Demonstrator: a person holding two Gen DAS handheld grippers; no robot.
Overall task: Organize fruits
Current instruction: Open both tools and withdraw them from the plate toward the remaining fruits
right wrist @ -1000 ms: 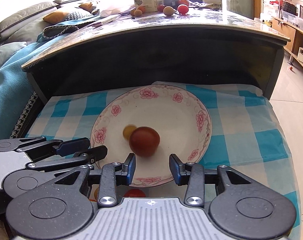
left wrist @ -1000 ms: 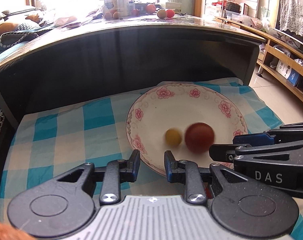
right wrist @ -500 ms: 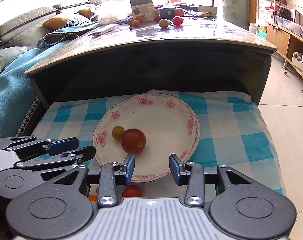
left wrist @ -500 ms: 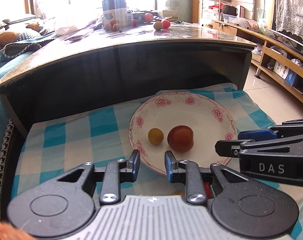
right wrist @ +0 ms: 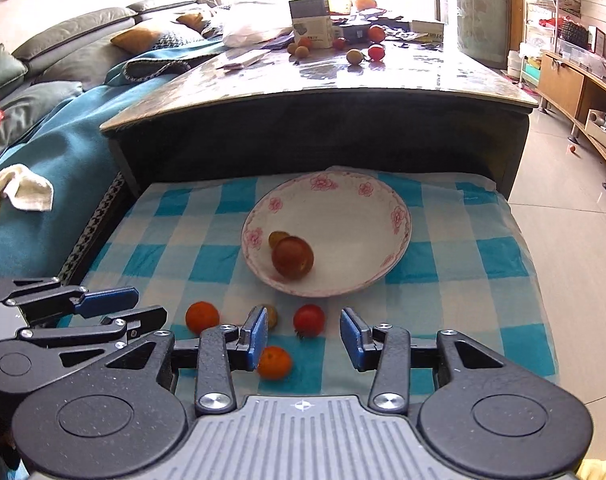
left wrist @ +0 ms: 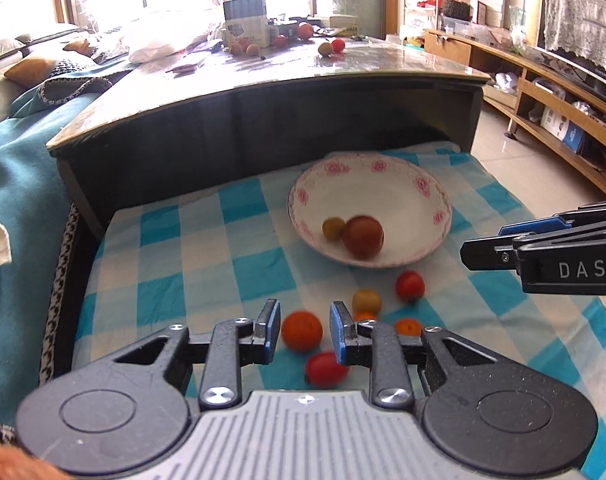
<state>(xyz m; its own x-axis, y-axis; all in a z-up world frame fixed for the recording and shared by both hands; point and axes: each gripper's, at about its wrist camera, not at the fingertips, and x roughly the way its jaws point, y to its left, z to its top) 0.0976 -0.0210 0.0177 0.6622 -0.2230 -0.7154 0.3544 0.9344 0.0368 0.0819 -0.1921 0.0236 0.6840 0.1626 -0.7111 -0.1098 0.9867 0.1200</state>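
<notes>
— Fingers?
— Left gripper (left wrist: 305, 334): parted, holding nothing, an orange fruit (left wrist: 301, 330) on the cloth seen between the tips. Right gripper (right wrist: 303, 336): spread wide, empty, above a red tomato (right wrist: 309, 320).
— Surface?
— Blue-and-white checked cloth (right wrist: 443, 272), laid over a low platform. Floral-rimmed white plate (right wrist: 367, 240) at centre, containing one large dark-red fruit (right wrist: 293, 258) touching a small yellow one (right wrist: 278, 238). Loose small fruits on the cloth near the plate's front edge.
— Room?
— Glossy tabletop (right wrist: 383, 80) behind, carrying a box, bags, more fruit. Sofa with teal blanket (right wrist: 63, 152) at left. Wooden shelving (left wrist: 543, 96) at right. Pale tiled floor (right wrist: 563, 200).
</notes>
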